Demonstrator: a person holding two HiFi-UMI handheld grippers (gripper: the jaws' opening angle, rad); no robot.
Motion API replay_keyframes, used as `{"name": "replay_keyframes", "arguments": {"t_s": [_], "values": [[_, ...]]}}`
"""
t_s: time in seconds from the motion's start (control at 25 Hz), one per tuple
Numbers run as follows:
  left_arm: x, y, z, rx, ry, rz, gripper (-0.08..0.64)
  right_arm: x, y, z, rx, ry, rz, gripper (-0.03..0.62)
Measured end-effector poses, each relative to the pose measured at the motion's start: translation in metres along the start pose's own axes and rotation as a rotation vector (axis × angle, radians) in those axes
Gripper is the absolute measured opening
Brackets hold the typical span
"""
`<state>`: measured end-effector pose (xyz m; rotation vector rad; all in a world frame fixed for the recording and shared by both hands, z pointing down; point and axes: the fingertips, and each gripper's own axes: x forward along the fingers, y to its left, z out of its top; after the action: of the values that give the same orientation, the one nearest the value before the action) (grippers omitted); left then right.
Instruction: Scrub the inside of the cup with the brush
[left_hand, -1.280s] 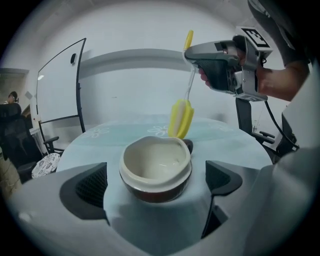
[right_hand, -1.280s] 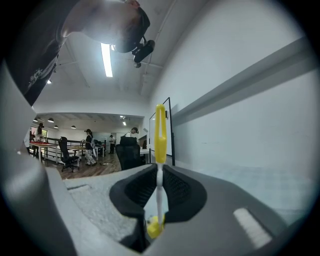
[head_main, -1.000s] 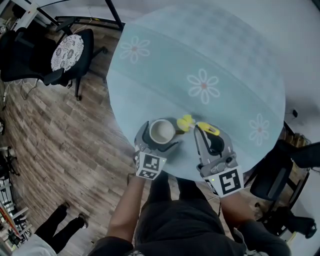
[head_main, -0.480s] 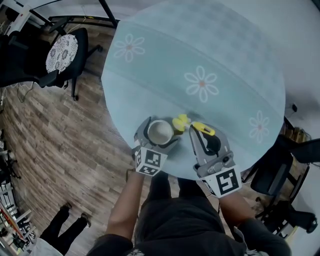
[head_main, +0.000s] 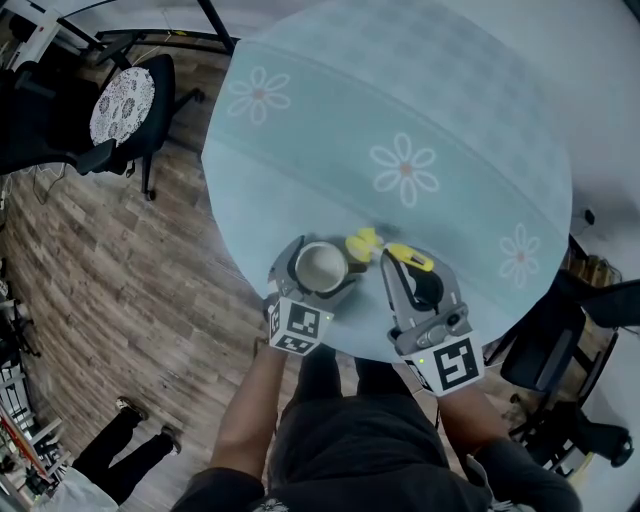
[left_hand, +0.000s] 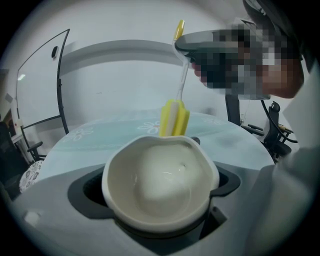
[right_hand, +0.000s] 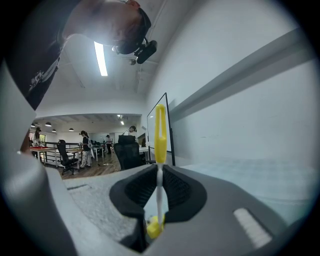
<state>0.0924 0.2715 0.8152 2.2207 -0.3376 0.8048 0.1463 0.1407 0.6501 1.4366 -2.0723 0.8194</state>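
Head view: the cup (head_main: 320, 266) sits low in frame by the desk (head_main: 400, 100) edge, with the brush (head_main: 366, 243) head beside it. Left gripper view: the left hand-held gripper (left_hand: 159, 187) has its jaws closing round the cup, and an uneven squeeze could tip it. Right gripper view: the right hand-held gripper (right_hand: 158, 187) pinches the thin brush handle — it might swivel.

Surface (head_main: 450, 110): round top under a pale blue-green cloth, printed with white flowers (head_main: 405, 170) and a faint checked band across the far half. It stood on a wood-plank floor (head_main: 120, 260). A white cup (head_main: 321, 265) was at the near-left edge, mouth up, apart from the flower prints. Whether its base rested fully on the cloth could not be told.
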Motion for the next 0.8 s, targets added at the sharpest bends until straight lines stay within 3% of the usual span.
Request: {"name": "replay_keyframes", "arguments": {"t_s": [0.48,0.8], "values": [[-0.004,-0.003,0.008,0.042,-0.005,0.015,0.568,-0.008,-0.013,0.004,0.021,-0.010,-0.047,0.038],[-0.048,0.009,0.057,0.077,-0.058,0.086,0.568,-0.028,-0.014,0.061,0.015,-0.096,-0.083,0.038]]}}
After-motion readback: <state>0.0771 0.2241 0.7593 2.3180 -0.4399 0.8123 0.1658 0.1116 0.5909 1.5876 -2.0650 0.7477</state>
